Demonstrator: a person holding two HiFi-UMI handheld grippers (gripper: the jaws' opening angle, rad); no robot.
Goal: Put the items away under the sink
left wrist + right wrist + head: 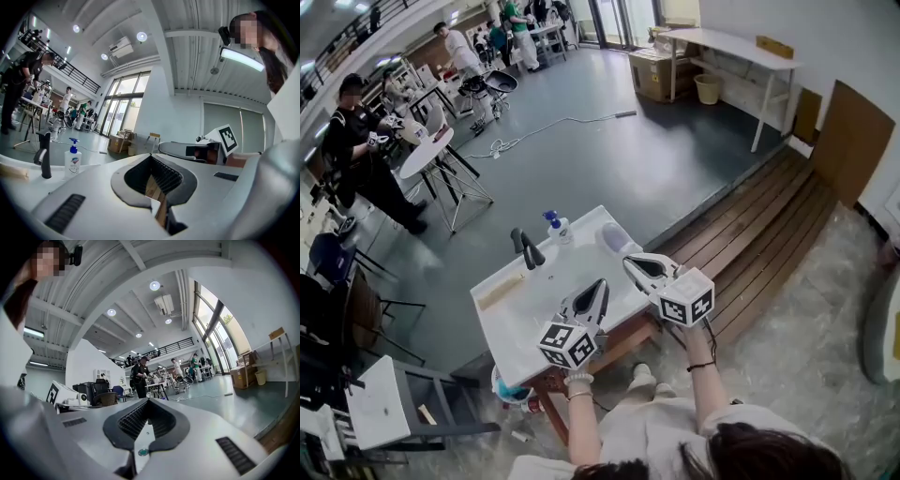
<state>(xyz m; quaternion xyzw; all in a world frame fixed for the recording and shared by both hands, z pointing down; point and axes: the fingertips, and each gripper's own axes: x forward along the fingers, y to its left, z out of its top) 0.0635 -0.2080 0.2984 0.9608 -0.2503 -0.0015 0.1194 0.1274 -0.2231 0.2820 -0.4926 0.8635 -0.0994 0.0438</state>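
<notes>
Hovering level over white rectangular sink counter [517,330], likely lining up a first pick. Left gripper [599,288] jaws together, empty; right gripper [632,263] same. White pump bottle with blue nozzle [558,228] upright at far edge beside black faucet [528,248], untouched.

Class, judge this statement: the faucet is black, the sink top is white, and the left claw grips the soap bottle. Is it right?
Not quite. The left claw grips nothing: its jaws are shut and empty, and the soap bottle stands on the sink top beside the faucet, as the left gripper view shows. The rest holds.
</notes>
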